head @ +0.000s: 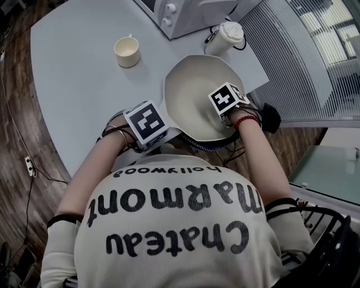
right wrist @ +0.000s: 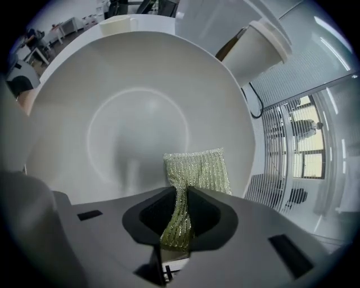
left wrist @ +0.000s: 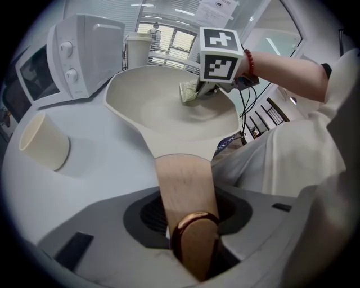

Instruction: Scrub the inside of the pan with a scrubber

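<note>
From the head view, the cream pan stands at the near edge of the grey table, with its handle side toward the person. The left gripper is at the pan's near-left rim. The right gripper is over the right part of the bowl and points steeply down. A cup, a microwave and a white kettle stand behind the pan. The kettle is just beside the far rim and the cup is well apart from it.

In the left gripper view, the jaws are clamped on the wooden handle. Its long axis runs straight away from this gripper into the bowl. This hand holds the pan steady, I think. The scrubber is seen far across the bowl, under the other gripper.

In the right gripper view, the jaws are pressed together on the scrubber, a yellow-green mesh cloth pinched at its near end. Its free end fans out forward, at the lower right slope of the pan's inside. I cannot tell if it touches there.

The right hand is the nearer one to the work. The bare round floor lies up and to the left of the cloth, so the next stroke probably goes that way. On the right the wall rises soon, and the kettle behind the rim leaves little room for a wide stroke.
</note>
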A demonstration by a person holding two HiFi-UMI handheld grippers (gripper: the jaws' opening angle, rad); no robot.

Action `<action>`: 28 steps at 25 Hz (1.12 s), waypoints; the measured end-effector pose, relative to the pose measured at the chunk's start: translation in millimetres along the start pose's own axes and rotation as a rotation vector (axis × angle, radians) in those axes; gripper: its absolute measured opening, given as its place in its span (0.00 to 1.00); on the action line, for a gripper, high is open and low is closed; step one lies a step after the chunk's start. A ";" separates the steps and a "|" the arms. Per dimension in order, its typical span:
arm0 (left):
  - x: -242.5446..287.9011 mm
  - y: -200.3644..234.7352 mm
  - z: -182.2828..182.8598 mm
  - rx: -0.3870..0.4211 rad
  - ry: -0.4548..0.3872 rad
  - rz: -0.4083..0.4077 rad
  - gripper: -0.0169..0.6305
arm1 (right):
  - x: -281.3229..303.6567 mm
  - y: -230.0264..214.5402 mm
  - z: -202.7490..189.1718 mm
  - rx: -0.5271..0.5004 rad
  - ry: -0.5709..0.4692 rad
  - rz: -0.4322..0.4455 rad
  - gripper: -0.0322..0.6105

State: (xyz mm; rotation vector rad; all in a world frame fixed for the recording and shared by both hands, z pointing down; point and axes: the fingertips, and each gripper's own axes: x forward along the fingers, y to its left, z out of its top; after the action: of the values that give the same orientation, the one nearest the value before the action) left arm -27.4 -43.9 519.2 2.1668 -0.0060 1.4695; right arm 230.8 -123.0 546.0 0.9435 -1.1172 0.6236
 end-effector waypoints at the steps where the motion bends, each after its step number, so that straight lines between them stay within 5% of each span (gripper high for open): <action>1: 0.7 0.5 -0.7 -0.002 0.003 -0.002 0.30 | -3.8 -4.8 -0.5 -0.008 -0.002 -0.012 0.16; 7: 7.1 1.0 -4.8 -0.011 0.019 -0.005 0.30 | -25.4 -30.7 -4.6 0.039 -0.063 -0.014 0.16; 12: 0.4 -1.6 -4.9 -0.008 0.016 -0.002 0.30 | -66.2 -38.0 5.0 0.208 -0.213 0.110 0.16; 14: -1.8 -4.4 -6.8 -0.017 0.022 -0.015 0.30 | -92.1 -14.1 29.4 0.273 -0.362 0.301 0.16; 17: -3.6 -3.6 -10.3 -0.028 0.036 -0.016 0.30 | -129.2 62.0 69.4 0.296 -0.521 0.727 0.16; 21: -3.2 -5.4 -12.0 -0.035 0.044 -0.014 0.30 | -151.6 148.9 86.1 0.289 -0.485 1.152 0.16; 24: -4.4 -8.4 -12.8 -0.039 0.047 -0.019 0.29 | -148.4 177.4 87.3 0.313 -0.417 1.270 0.16; 28: -4.7 -7.6 -10.3 -0.031 0.035 -0.010 0.29 | -116.3 186.4 84.7 0.367 -0.323 1.223 0.16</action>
State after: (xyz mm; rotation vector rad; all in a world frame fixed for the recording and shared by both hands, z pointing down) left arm -36.1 -34.3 514.9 2.1134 -0.0055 1.4922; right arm -0.4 -103.0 506.6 0.5765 -1.8942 1.7494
